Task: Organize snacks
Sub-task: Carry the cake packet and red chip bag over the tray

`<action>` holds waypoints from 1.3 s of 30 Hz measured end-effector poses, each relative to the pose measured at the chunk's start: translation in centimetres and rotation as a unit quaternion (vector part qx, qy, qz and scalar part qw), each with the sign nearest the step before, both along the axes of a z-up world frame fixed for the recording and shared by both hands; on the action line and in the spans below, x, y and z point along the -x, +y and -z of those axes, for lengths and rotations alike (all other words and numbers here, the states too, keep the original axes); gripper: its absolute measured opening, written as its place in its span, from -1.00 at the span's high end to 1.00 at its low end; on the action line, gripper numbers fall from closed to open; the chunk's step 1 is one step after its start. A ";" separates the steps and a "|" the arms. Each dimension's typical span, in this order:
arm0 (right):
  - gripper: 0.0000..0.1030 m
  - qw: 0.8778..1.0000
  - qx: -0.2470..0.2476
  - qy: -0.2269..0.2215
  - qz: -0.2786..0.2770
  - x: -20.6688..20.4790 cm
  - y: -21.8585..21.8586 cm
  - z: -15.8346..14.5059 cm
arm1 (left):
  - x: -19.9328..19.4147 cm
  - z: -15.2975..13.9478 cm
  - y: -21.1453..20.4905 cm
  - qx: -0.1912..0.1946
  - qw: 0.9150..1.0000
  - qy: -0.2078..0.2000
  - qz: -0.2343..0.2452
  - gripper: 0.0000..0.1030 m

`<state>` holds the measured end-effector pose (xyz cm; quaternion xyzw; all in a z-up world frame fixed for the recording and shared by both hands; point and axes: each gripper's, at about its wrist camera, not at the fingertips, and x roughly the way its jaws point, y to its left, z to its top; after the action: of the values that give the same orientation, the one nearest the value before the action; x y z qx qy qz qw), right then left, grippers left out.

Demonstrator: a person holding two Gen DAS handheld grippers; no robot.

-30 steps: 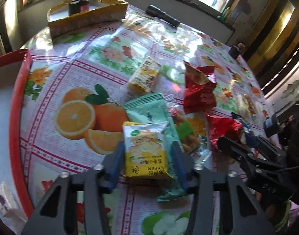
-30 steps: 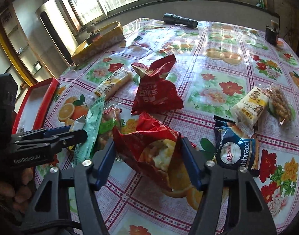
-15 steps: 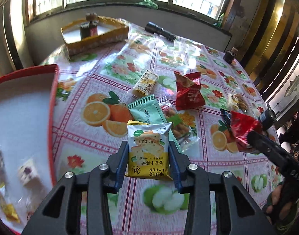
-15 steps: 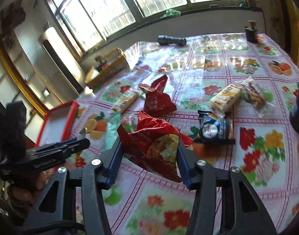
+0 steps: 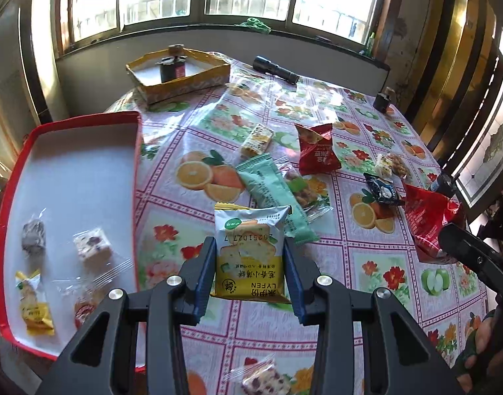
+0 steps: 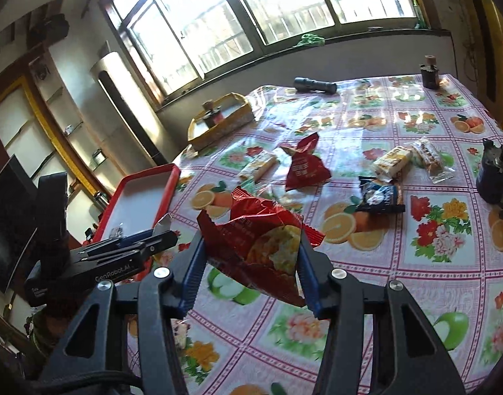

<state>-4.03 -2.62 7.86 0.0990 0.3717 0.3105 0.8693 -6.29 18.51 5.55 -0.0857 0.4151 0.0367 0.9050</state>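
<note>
Left to right, places given relative to the tongs.

Far left of the left gripper: red tray, white floor, holding a few small wrapped sweets. Judged to be the collecting spot, since wrapped items already sit there.

Left gripper: closed on a yellow-and-white biscuit packet, both blue pads against its side edges, packet upright and clear of the tablecloth. Edge grip suits a flat pouch. Print reads upside down from this camera.

Ahead of the left tongs, on the cloth: green sachet lying partly over a clear nut packet; beyond them a second red bag.

Right gripper: closed on a crumpled red snack bag, lifted off the table, pinched across its width. Left of these tongs, the other gripper and the tray; ahead and right, a dark blue packet.

Not resolved:
- near corner of tray cut off behind the left gripper body;
- tray sweets blurred, labels unreadable;
- whether the red bag is sealed or torn, cannot tell;
- a wrapped piece at the bottom edge of the left view, cropped.
</note>
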 end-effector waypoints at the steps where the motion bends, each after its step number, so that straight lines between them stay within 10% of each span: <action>1: -0.03 1.000 0.000 -0.001 -0.001 0.1 0.1 0.0 | 0.2 -0.1 0.2 0.000 1.000 -0.002 -0.003 0.24; 39: -0.03 0.995 0.008 -0.007 -0.100 0.4 10.0 -0.3 | 4.0 -1.8 11.0 0.022 0.991 -0.035 -0.125 0.24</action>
<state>-4.40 7.37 8.21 0.0524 0.3762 0.3935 0.8372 -10.26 29.55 7.34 -0.1581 0.3697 0.1376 0.9052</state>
